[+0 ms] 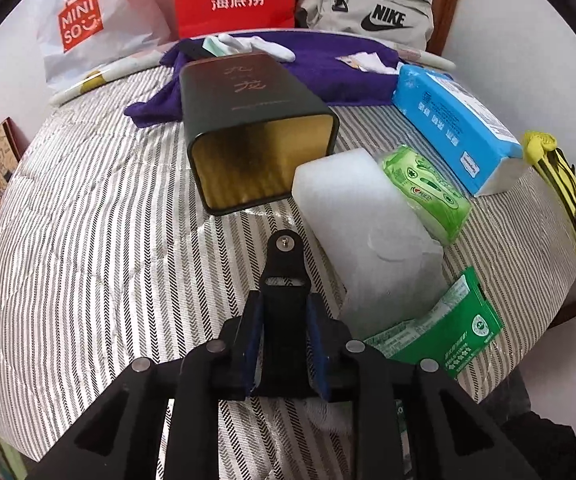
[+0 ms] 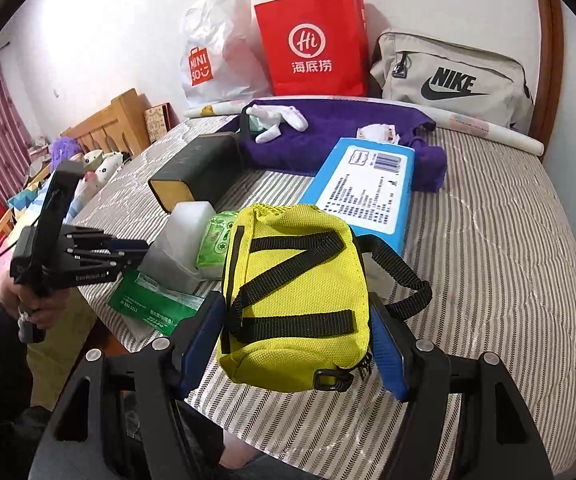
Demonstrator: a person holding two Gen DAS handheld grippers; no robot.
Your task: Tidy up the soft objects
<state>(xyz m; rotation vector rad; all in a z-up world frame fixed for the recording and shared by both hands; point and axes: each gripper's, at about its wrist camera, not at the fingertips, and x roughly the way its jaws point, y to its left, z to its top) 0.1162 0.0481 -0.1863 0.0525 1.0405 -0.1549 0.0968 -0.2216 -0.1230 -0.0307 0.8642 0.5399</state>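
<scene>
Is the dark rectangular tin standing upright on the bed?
No, the dark rectangular tin lies on its side, its open gold-lined mouth facing the camera.

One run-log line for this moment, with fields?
right gripper: shut on yellow pouch | left gripper: shut, empty | tin: lying open on bed

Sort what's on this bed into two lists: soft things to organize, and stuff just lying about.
For the job: yellow pouch in the right gripper, white foam block, green tissue pack, blue tissue pack, white socks.

Lying about: red paper bag, Nike bag, dark tin.
</scene>
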